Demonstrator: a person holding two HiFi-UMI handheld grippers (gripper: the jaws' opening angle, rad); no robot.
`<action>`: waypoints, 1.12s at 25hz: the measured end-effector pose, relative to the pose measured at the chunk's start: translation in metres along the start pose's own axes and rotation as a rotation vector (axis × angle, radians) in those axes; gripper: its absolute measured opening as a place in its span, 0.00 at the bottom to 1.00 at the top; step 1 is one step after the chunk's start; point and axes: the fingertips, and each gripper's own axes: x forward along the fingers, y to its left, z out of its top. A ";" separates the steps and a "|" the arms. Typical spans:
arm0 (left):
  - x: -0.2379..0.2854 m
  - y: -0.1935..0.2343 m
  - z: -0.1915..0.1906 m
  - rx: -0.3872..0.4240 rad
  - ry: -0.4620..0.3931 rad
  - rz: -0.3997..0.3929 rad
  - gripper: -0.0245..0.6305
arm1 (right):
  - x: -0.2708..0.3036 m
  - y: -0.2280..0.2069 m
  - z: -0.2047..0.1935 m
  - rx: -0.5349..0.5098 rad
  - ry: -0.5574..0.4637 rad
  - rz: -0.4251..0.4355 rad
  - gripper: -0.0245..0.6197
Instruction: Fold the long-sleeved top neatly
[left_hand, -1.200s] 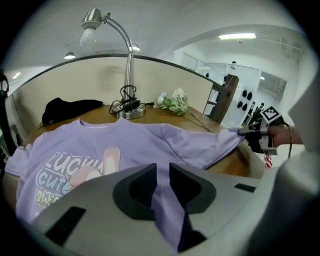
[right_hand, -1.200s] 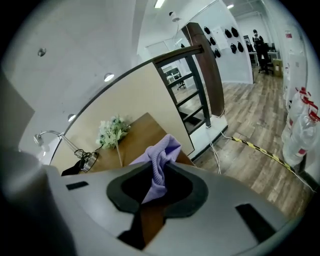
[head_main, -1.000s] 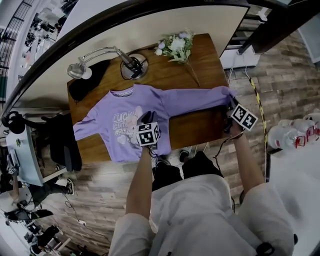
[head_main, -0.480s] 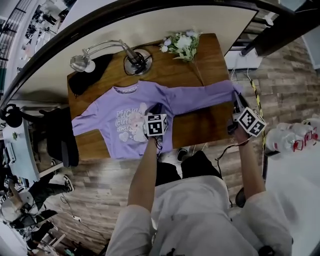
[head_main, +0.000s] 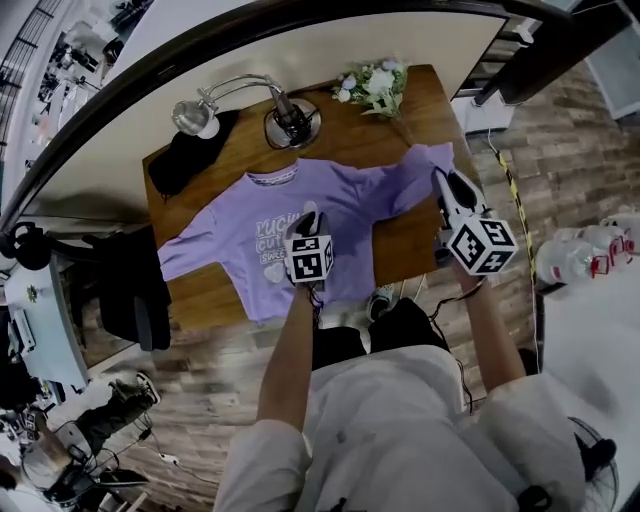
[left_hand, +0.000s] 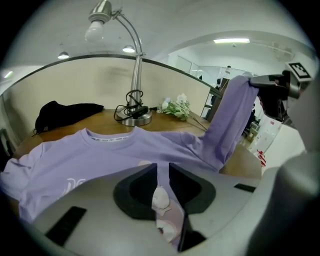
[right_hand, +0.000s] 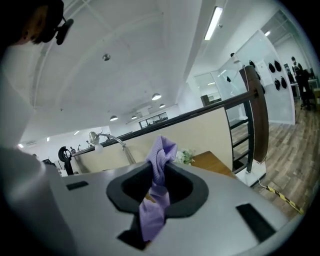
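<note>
- Purple long-sleeved top (head_main: 240, 225) lies face up on the wooden worktop (head_main: 410, 240), neckline toward the far edge and hem at the near edge. The pale print on the chest is showing.
- Left hand-held gripper (head_main: 312, 213) is down on the middle of the top's front. In the left gripper view its jaws (left_hand: 161, 167) are clenched on a pinch of the purple fabric right at the print, and cloth fills the narrow gap between them.
- Right hand-held gripper (head_main: 441, 177) is held up over the worktop's right part, tilted only a little downward. In the right gripper view its jaws (right_hand: 159, 167) are grasping the end of one sleeve (right_hand: 160, 150). The cuff bunches above the jaws and a tail of cloth hangs below them.
- That sleeve (left_hand: 235, 115) rises off the worktop from the shoulder to the right hand-held gripper, clear of the wood. From the head view it (head_main: 415, 165) angles in from the right.
- The other sleeve lies flat and runs out to the worktop's left edge.
- Behind the top, at the far edge:
  - a chrome desk lamp (head_main: 215, 105) with its round base just beyond the collar;
  - a bunch of pale flowers (head_main: 372, 85) at the far right corner;
  - a black cloth heap (head_main: 185, 160) at the far left, under the lamp head.
</note>
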 end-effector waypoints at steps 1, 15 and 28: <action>-0.009 0.009 -0.002 -0.001 -0.003 -0.013 0.16 | 0.003 0.018 -0.003 -0.018 -0.001 0.000 0.15; -0.049 0.144 -0.062 -0.110 0.104 -0.063 0.16 | 0.046 0.186 -0.054 -0.061 -0.004 -0.056 0.15; -0.090 0.205 -0.060 -0.283 -0.040 -0.084 0.16 | 0.092 0.305 -0.084 -0.155 0.001 0.020 0.16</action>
